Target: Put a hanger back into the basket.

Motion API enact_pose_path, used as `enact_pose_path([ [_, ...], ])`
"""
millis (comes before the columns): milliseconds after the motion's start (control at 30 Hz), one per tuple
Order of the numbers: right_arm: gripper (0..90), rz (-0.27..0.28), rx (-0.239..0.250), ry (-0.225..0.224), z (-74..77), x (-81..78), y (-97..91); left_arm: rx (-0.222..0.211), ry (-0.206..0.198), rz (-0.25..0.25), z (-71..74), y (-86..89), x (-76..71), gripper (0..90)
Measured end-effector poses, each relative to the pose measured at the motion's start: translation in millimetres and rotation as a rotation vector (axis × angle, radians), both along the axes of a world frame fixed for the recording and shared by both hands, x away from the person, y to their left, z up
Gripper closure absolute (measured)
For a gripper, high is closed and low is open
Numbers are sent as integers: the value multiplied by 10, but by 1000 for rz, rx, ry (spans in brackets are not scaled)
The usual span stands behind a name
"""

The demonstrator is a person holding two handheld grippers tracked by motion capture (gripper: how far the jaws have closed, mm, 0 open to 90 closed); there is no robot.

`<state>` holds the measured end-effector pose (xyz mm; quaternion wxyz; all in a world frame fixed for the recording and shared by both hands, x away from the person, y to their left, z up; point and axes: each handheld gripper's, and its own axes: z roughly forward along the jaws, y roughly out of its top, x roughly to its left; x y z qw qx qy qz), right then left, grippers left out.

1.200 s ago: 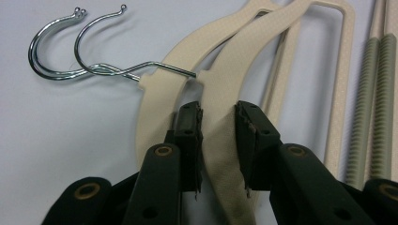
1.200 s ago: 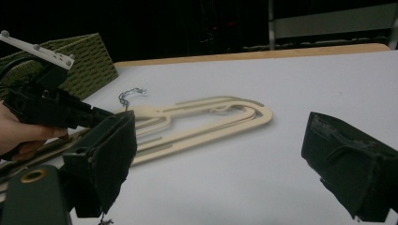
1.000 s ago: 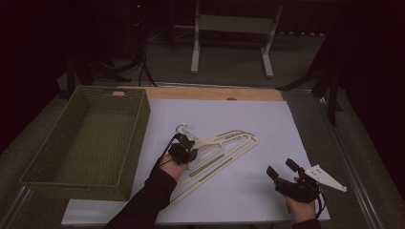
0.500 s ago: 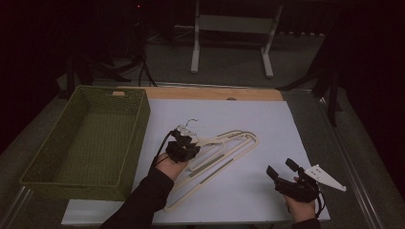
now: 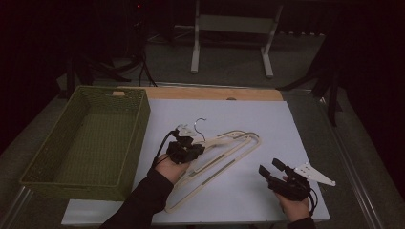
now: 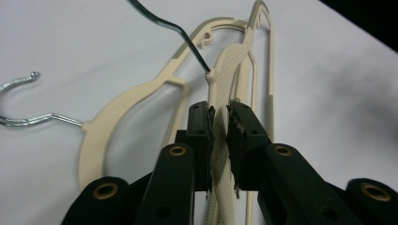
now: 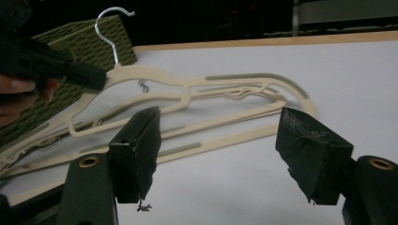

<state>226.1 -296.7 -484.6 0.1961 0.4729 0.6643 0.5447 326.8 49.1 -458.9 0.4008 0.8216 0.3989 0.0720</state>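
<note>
Two or more cream plastic hangers (image 5: 239, 141) lie stacked on the white mat (image 5: 248, 109). My left gripper (image 5: 187, 149) (image 6: 220, 110) is shut on the shoulder of the upper hanger (image 6: 233, 56) just below its wire hook (image 5: 200, 123), and its jaws have just been closing on it. That end is raised off the mat. Another hanger (image 6: 117, 112) stays flat beneath it. My right gripper (image 5: 269, 167) (image 7: 219, 123) hovers near the mat's front right, facing the hangers (image 7: 197, 89). Its jaws have just been closing but stand apart with nothing between them.
A green woven basket (image 5: 136, 138) (image 7: 89, 33) stands empty at the left edge of the mat. A wooden strip (image 5: 215, 93) borders the mat's far side. Beyond the table a white metal frame (image 5: 229, 28) stands on the floor.
My left hand has risen a little with the hanger's hook end, so the hook now stands higher. The right hand has stayed in place.
</note>
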Motion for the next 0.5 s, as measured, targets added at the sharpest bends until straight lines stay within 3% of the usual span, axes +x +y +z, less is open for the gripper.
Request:
enact_pose_path([
  [100, 310, 20, -39, -16, 21, 61, 87, 10, -6, -8, 22, -18, -9, 806],
  [300, 298, 42, -216, -66, 117, 330, 343, 34, -14, -10, 27, -40, -9, 803],
  [500, 289, 74, -306, -67, 126, 615, 567, 41, -20, -10, 29, -57, -9, 802],
])
